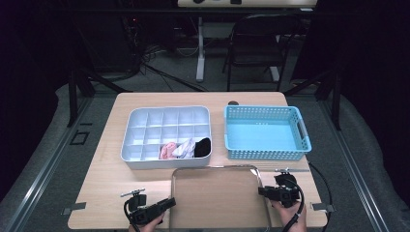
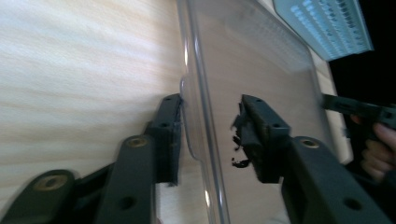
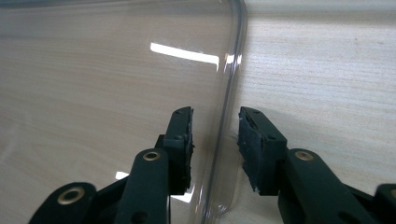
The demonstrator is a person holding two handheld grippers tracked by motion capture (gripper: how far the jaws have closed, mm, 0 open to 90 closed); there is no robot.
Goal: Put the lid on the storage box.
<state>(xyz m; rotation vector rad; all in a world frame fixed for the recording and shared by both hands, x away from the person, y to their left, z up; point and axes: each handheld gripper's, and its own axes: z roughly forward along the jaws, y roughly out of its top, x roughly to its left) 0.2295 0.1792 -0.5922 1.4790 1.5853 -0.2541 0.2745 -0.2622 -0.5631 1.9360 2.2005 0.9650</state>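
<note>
Dark lab-like room: black curtains, cable tangle (image 1: 145, 55), folding chair (image 1: 256, 46), wooden table (image 1: 104, 164).

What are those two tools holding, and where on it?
Nothing is gripped yet. Each tool straddles a side edge of the clear lid: the left tool its left rim, the right tool its right rim, with gaps beside the pads.

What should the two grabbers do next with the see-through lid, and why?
Probably squeeze both shut a little more. Each hand-held gripper, left and right, has the clear lid's rim between its jaws, yet gaps show beside the pads, so lifting now might let it slip.
</note>
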